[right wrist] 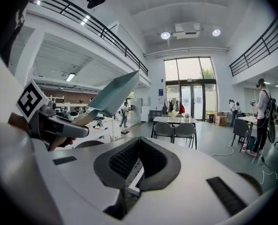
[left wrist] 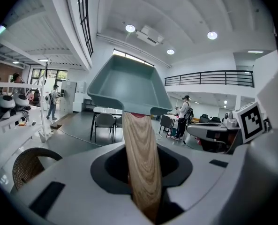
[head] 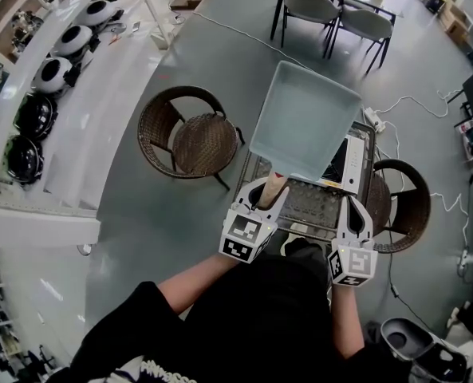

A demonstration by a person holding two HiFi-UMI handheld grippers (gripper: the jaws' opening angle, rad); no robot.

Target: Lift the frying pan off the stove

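Left gripper (head: 270,200) clamped on wooden handle (head: 273,187) of frying pan (head: 304,122), held above stove (head: 309,204); right gripper (head: 352,206) jaws together.

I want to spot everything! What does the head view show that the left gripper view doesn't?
Only the head view: the stove and the table below the pan. Only the left gripper view: ceiling lights and a person with a backpack. Both: the pan, its wooden handle clamped in the left hand-held gripper, and a wicker chair.
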